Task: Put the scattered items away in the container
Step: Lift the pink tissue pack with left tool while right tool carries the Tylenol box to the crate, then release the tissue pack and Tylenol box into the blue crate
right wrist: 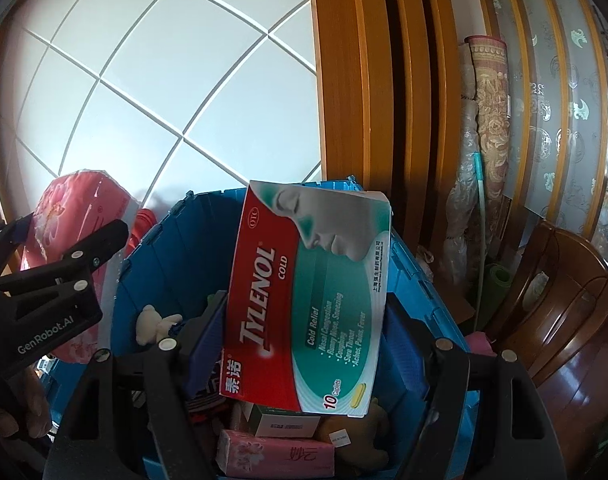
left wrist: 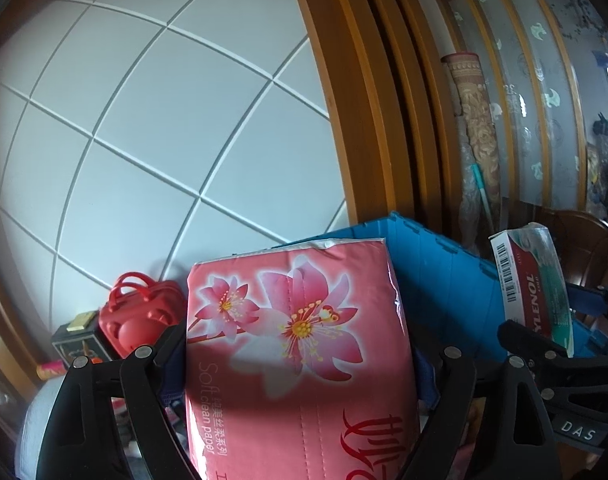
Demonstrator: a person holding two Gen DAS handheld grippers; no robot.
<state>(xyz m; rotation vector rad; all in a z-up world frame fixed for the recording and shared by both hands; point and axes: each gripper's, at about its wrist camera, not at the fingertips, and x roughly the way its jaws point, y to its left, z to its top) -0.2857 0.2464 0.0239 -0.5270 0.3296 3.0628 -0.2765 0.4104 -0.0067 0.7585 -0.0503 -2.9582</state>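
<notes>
Blue crate (right wrist: 176, 248): part filled, small boxes and soft toys inside.
Medicine box (right wrist: 304, 300): clamped in right gripper (right wrist: 304, 344), above crate opening; lower well inside before letting go.
Tissue pack (left wrist: 296, 344): clamped in left gripper (left wrist: 300, 364), beside crate's left wall; carry over rim.

The medicine box (right wrist: 304, 300) at frame centre is displaying "TYLENOL COLD", "Cold Relief", "10 Caplets"; the pink tissue pack (left wrist: 300, 360) is showing "Soft clean paper"; the left gripper (right wrist: 84, 240) body is reading "GenRobot.AI".
</notes>
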